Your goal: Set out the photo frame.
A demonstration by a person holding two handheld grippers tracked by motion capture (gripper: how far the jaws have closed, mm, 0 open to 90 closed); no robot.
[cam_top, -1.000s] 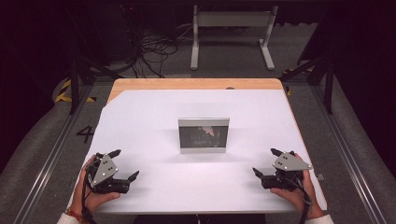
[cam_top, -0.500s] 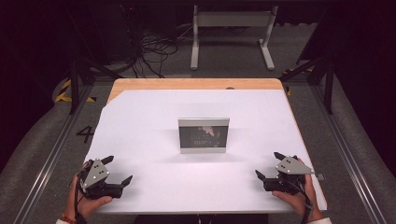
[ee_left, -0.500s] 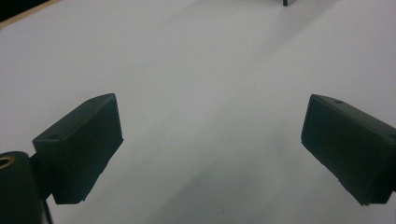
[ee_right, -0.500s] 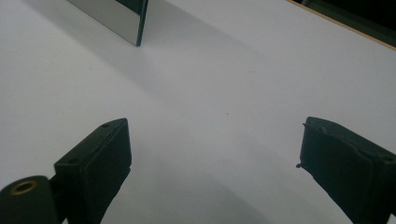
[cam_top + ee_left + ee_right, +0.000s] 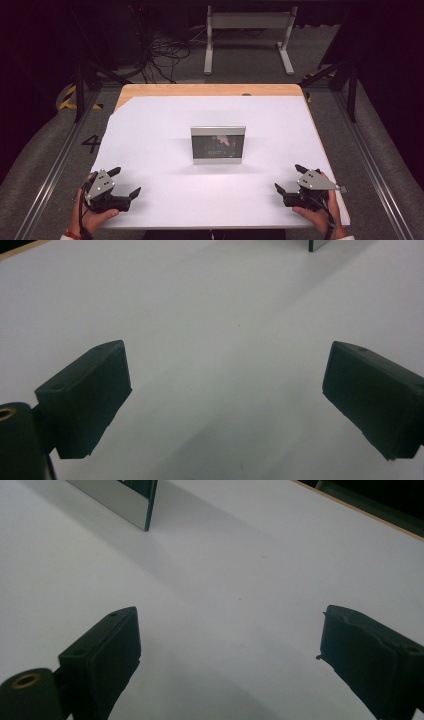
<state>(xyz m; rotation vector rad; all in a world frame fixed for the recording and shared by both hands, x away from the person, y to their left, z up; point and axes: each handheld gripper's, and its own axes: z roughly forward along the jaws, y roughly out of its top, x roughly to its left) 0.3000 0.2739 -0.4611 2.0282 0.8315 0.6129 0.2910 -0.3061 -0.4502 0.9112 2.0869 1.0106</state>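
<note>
Claws [image 5: 125, 182] gaping — frame [image 5: 218, 145] unobstructed.

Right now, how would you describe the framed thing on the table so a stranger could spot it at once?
Find the table under a white sheet. Near its middle, ahead of and between the open left gripper and open right gripper, stands a small rectangular frame. It is the lone upright object, silver-edged around a dark panel.

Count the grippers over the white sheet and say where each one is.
2. The left gripper is at the sheet's near left corner, jaws apart; the right gripper is at the near right corner, jaws apart. Both sit apart from the framed panel standing mid-sheet.
</note>
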